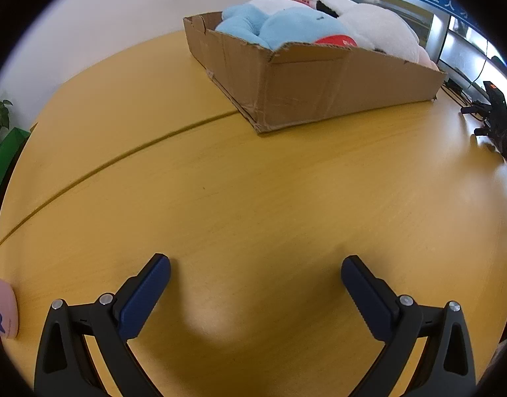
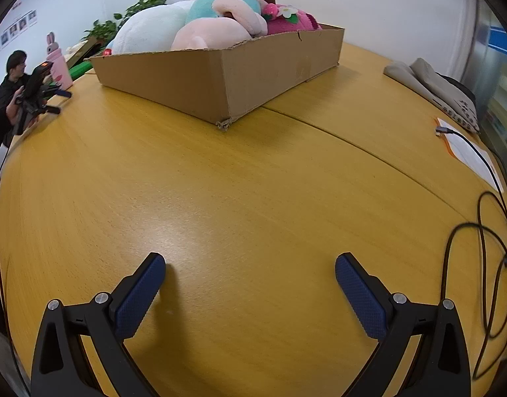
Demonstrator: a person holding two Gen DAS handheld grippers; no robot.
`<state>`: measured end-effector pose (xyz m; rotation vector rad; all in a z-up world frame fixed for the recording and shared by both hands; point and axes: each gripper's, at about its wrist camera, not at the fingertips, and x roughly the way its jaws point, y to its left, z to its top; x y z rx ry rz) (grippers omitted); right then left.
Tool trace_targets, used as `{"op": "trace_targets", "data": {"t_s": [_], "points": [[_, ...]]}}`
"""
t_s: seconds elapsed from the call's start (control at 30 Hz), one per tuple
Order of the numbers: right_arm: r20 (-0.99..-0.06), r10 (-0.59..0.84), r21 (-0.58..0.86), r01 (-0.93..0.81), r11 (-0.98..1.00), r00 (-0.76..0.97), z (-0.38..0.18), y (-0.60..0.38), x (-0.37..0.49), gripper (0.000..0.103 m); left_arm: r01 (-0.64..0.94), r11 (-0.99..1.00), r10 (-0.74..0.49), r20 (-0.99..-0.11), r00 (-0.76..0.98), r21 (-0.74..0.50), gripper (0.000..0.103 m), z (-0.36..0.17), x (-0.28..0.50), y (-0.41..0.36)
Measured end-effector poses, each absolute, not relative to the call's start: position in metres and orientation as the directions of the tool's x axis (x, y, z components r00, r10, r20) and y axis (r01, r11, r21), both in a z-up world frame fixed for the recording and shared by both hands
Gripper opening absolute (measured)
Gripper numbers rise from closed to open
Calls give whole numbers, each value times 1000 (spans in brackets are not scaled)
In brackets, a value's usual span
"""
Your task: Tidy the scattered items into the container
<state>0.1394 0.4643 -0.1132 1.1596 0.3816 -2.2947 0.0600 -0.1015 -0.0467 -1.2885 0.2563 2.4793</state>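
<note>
I am holding my left gripper (image 1: pixel 255 266) and right gripper (image 2: pixel 250 264) low over the yellow wooden table (image 2: pixel 220 198), both with jaws apart and holding nothing. The brown cardboard box (image 1: pixel 319 89), piled with plush toys (image 2: pixel 187 23), is sitting at one o'clock from the left, eleven o'clock from the right, well apart from both. I am seeing nothing loose within reach.

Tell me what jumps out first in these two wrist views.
The cardboard box, heaped with plush toys, sits on the yellow wooden table ahead of both claws. The left claw and right claw are open, holding nothing, over bare tabletop. A black cable loops along the table's right edge.
</note>
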Motion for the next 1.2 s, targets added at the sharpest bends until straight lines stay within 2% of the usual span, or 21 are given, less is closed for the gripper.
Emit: {"op": "trace_targets", "data": {"t_s": [0.2,0.57,1.2], "points": [[-808,-359,-14,625,-780,-466,-110,468,128,103,-393,-920,230,-816,-531,-4,103,-42,50,-125],[-807,-317,-21,561,-828,-498,-110,475,113,103,-379,-925,218,-818,-533,0,103,-47,29,-130],[-807,-315,-21,558,-830,-500,-111,476,113,103,-380,-925,220,-814,-537,0,103,-49,44,-137]]}}
